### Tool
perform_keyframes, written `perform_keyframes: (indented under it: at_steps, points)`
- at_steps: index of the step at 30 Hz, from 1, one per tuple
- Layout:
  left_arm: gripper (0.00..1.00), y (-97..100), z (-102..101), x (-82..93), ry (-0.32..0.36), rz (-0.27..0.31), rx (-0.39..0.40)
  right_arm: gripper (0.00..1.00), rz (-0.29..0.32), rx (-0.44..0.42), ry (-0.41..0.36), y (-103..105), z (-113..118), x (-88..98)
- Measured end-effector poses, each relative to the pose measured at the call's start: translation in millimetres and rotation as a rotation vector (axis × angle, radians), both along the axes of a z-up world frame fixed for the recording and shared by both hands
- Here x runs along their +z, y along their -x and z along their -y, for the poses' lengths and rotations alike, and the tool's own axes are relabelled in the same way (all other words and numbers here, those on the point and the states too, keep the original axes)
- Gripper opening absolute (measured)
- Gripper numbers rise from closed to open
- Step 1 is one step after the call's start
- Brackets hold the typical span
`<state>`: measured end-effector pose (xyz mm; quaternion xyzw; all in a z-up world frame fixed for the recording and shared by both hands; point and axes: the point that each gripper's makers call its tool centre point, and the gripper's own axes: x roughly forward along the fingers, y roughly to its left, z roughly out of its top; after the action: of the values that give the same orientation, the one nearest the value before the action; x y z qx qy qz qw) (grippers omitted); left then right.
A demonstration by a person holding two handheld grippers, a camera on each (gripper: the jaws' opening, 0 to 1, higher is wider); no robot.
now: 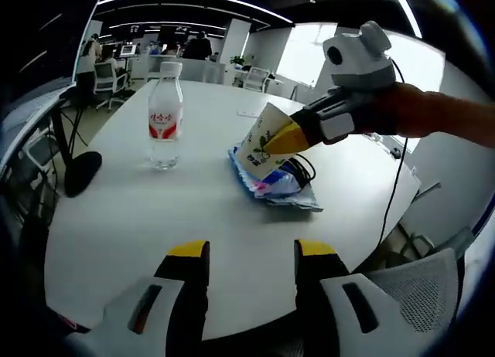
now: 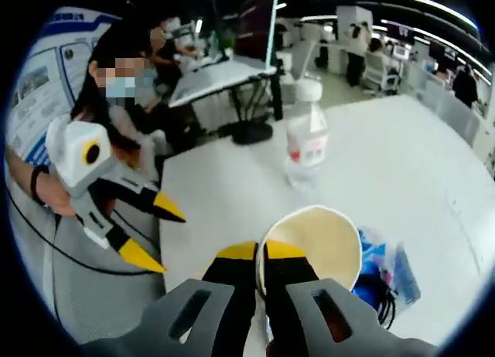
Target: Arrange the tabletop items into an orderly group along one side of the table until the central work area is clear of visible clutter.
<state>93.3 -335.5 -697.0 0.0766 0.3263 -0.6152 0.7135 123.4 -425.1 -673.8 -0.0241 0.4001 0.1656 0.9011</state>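
- Left gripper view: the likeliest slip, as I judge it, is the paper cup twisting or crumpling out of its pinch, since it is held by the thin rim alone and hangs tilted; it would drop onto the blue packet and black cable lying right beneath it.
- The water bottle stands upright ahead and to the left of the left tongs, well apart from them; a careless sweep toward it could tip it, being tall and narrow.
- The left tongs stand with their yellow-tipped jaws apart over bare white worktop, holding and touching nothing.
- The right tongs come in from the right, ahead of the left pair, closed on the cup's rim.
- Right gripper view: the right tongs have their jaws drawn together on the near wall of the paper cup, one jaw inside the mouth and one outside, so a squeeze too hard could fold the wall.
- The water bottle is straight ahead beyond the cup; the blue packet lies just to the right, below it.
- The left tongs hover to the left with jaws spread, empty, near the worktop's edge.
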Motion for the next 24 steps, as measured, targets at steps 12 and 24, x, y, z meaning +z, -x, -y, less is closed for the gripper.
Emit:
perform_keyframes:
  at_steps: [12,24]
  points:
    - [0.43,1.0,3.8,3.5,0.011,-0.014,-0.005,0.0,-0.117,0.181,0.185,-35.0,7.4,-34.2]
    - [0.42,6.8,1.9,2.3,0.01,-0.037,-0.011,0.0,-0.181,0.299,0.3,-63.5,17.8,-58.1]
